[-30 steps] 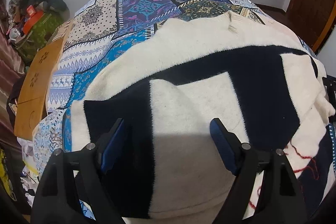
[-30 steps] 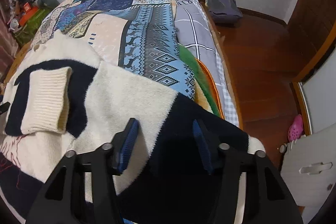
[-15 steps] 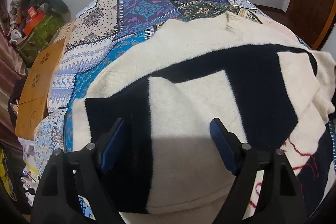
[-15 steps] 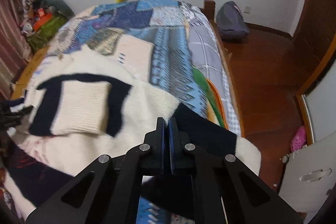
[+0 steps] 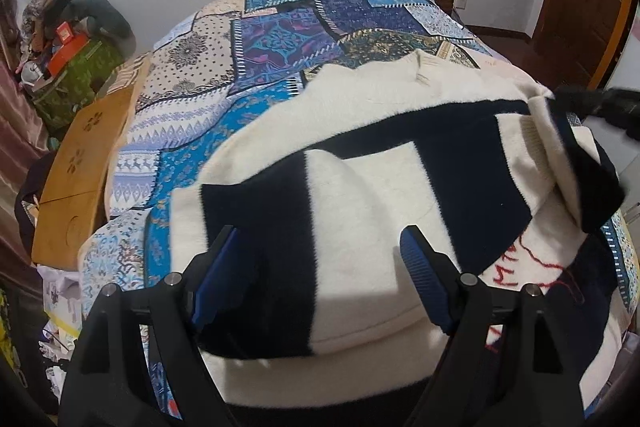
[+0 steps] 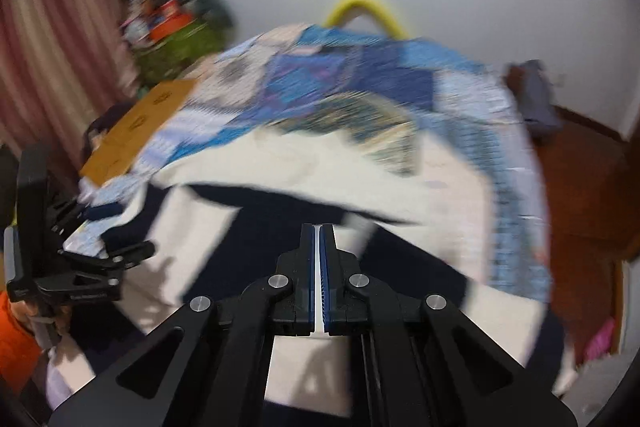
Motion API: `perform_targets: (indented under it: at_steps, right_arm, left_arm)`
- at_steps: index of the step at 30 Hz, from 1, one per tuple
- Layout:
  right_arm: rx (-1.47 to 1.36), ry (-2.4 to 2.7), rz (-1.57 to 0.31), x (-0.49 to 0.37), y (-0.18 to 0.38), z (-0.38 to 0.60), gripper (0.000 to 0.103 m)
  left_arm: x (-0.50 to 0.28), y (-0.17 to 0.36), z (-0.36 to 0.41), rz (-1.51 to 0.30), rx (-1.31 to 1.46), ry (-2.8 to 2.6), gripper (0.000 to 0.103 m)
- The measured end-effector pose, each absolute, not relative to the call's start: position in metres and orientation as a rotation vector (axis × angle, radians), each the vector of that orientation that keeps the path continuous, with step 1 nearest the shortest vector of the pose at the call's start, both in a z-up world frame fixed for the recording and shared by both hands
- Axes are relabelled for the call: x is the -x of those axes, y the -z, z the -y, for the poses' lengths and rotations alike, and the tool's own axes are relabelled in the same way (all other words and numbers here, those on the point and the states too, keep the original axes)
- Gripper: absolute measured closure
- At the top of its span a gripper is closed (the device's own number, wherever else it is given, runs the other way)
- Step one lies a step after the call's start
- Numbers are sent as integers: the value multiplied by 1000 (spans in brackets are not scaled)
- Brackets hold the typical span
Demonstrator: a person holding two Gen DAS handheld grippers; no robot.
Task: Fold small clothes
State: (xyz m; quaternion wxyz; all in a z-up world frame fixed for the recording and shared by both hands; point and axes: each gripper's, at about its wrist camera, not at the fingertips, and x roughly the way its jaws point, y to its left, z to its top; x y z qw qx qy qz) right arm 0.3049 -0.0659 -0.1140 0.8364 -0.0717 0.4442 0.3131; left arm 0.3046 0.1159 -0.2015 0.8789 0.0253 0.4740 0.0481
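Grip status: my right gripper (image 6: 321, 269) is clenched on a thin cream layer of the sweater (image 5: 360, 227); my left gripper (image 5: 320, 279), lower frame, stands released above it. One sweater, frame centre, lies on one patchwork quilt (image 5: 280, 39) beyond. Judged soft, thick, limp; best taken at edges or corners.

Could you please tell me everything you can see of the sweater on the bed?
The sweater is a fuzzy cream knit with broad navy bands and red stitching near its right side. It lies spread on the patchwork quilt. The right gripper is shut on a cream fold, lifting the right edge. The left gripper hovers open above.
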Motion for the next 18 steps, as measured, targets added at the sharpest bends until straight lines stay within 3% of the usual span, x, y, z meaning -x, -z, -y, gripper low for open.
perform_targets:
  at_steps: [6, 8, 10, 12, 18]
  right_arm:
    - [239, -687, -973, -294, 129, 44, 95]
    - [220, -652, -950, -292, 120, 62, 85]
    - [176, -594, -921, -292, 109, 93, 66]
    - [149, -501, -908, -295, 103, 132, 59]
    - [160, -238, -1001, -310, 134, 234, 55]
  left_arm:
    - [-297, 193, -125, -983, -12, -111, 22]
    - [-297, 191, -124, -980, -3, -111, 22]
    - [-297, 189, -120, -975, 1, -109, 22]
    - [-298, 188, -114, -972, 3, -99, 22]
    - [-305, 191, -94, -977, -4, -72, 22]
